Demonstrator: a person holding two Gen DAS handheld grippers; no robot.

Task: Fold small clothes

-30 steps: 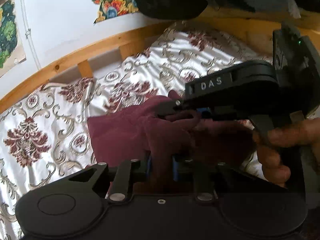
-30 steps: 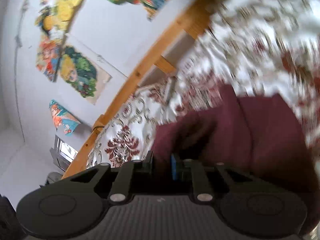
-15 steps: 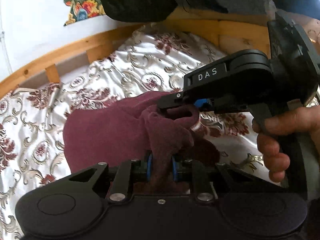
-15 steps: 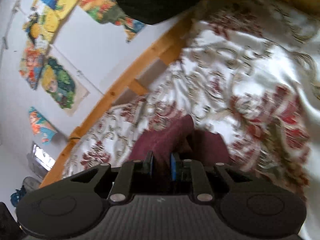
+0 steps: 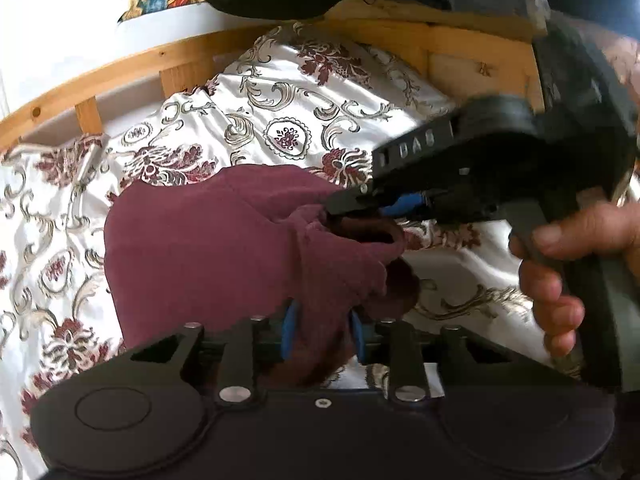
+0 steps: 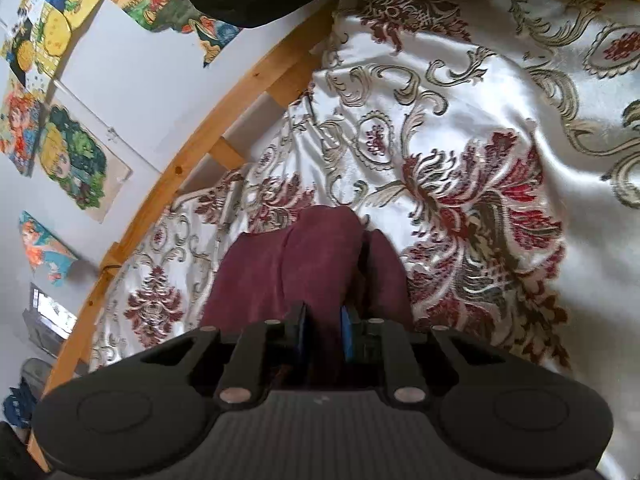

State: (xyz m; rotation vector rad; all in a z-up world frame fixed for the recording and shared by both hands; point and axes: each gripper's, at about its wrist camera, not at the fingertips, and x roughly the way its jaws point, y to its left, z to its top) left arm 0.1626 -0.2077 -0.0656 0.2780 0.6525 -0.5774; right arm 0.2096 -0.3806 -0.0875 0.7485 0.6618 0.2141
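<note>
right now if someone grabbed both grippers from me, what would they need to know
Left gripper: jaws have just been opening, a fold of the maroon fleece garment still between the pads.
Right gripper: jaws have also just been opening, the garment's other bunched edge between them.
Garment lies bunched on the white floral satin bedspread, both held ends close together.
Done: ends brought together.
Left: probably let go, flatten and finish the fold.
</note>
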